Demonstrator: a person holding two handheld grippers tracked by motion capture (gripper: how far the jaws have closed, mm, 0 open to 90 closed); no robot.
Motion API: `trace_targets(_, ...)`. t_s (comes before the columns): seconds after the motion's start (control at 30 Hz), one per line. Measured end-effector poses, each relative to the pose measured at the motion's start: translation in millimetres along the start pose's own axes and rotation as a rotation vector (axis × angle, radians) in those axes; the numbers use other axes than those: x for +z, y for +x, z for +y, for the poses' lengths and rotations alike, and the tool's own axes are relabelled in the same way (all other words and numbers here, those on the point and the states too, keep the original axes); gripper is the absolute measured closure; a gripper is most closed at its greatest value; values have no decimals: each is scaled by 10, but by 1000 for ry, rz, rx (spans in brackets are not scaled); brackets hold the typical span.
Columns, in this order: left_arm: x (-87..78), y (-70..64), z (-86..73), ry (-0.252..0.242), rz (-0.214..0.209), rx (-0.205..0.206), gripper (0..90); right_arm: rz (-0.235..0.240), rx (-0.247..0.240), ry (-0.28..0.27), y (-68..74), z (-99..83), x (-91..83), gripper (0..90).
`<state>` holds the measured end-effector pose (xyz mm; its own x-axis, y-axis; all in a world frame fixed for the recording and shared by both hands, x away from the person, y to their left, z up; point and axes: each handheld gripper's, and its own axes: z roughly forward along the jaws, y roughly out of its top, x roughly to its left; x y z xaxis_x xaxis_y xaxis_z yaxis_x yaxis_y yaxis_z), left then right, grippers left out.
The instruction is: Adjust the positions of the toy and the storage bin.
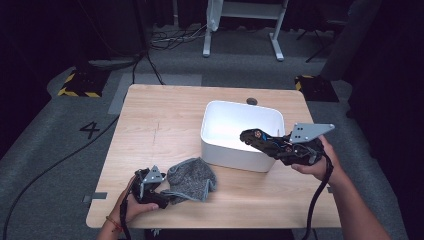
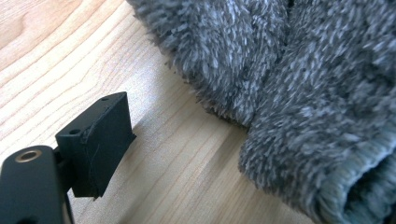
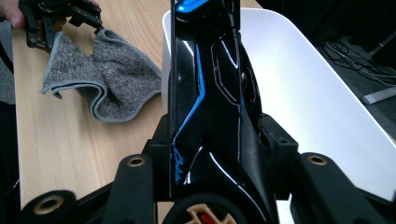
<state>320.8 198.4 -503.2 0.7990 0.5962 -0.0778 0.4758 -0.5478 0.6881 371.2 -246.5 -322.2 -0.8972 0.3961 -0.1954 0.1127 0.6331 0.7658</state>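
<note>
We are holding a glossy black-and-blue tool (image 1: pixel 262 141) clamped in right gripper (image 1: pixel 280 145) fingers, long axis pointing over the white plastic bin (image 1: pixel 220 145). Left gripper (image 1: pixel 165 197) fingers are touching the fuzzy grey cloth (image 1: pixel 192 179) edge; can't tell their state.

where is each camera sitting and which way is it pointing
High view: above the person's side, facing forward and down on the table; both forearms show.
Left gripper view: on the left gripper, low over the wood, facing the grey cloth; one black jaw shows.
Right gripper view: on the right gripper, facing along the glossy black tool over the white bin.
All share the cloth.
</note>
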Motion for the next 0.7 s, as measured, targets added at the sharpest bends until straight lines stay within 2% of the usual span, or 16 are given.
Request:
trace_targets(0.27, 1, 2, 1, 0, -1, 1, 145, -19, -11, 0, -84, 79, 40, 577)
trace_targets(0.7, 1, 2, 0, -1, -1, 1, 145, -19, 13, 16, -280, 111, 147, 576)
